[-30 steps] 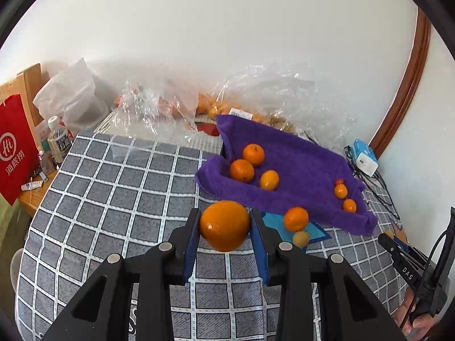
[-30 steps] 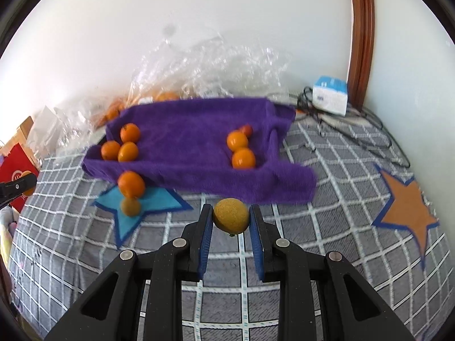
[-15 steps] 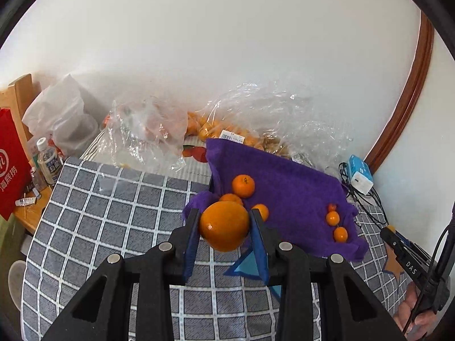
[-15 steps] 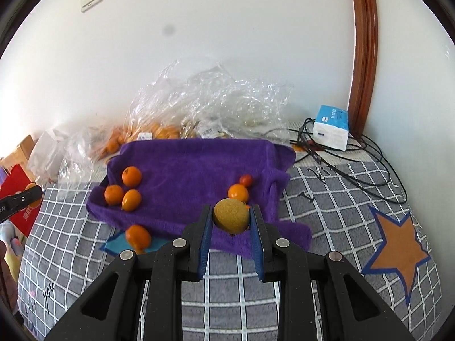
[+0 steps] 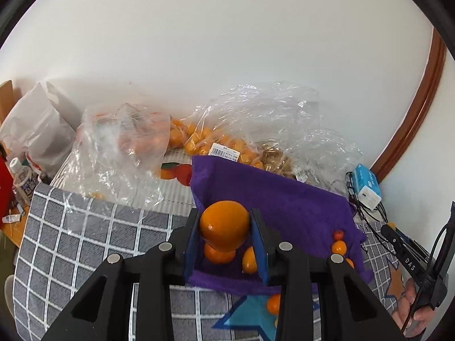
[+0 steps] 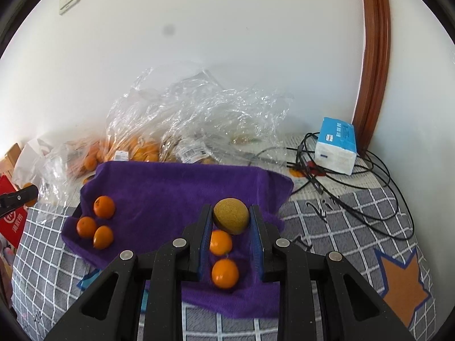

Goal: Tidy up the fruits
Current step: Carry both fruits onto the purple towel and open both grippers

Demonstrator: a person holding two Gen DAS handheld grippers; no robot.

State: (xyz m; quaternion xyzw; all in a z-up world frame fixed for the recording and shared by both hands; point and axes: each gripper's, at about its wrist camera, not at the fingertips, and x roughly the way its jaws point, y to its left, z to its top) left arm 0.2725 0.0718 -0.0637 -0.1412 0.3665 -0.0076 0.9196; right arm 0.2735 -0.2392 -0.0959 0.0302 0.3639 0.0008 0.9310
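My left gripper (image 5: 224, 224) is shut on a large orange (image 5: 224, 225), held over the left end of a purple towel (image 5: 284, 199). Under it lie two oranges (image 5: 219, 253) on the towel, and small ones (image 5: 338, 246) sit at the right end. My right gripper (image 6: 231, 219) is shut on a yellow-brown fruit (image 6: 231, 219) above the right part of the towel (image 6: 176, 187). Two oranges (image 6: 220, 242) lie directly below it. Three more oranges (image 6: 95, 226) are grouped at the towel's left end. One orange (image 5: 273, 303) lies off the towel on a blue star patch.
Clear plastic bags (image 5: 199, 139) with several oranges pile against the wall behind the towel. A blue and white box (image 6: 337, 145) and black cables (image 6: 355, 187) lie at the right. Bottles (image 5: 22, 176) and a white bag (image 5: 37, 130) stand at the left. The grey checked cloth (image 5: 85, 241) covers the table.
Both grippers have carried their fruit forward from in front of the towel to above it. The towel and bags now appear closer and lower in both views.
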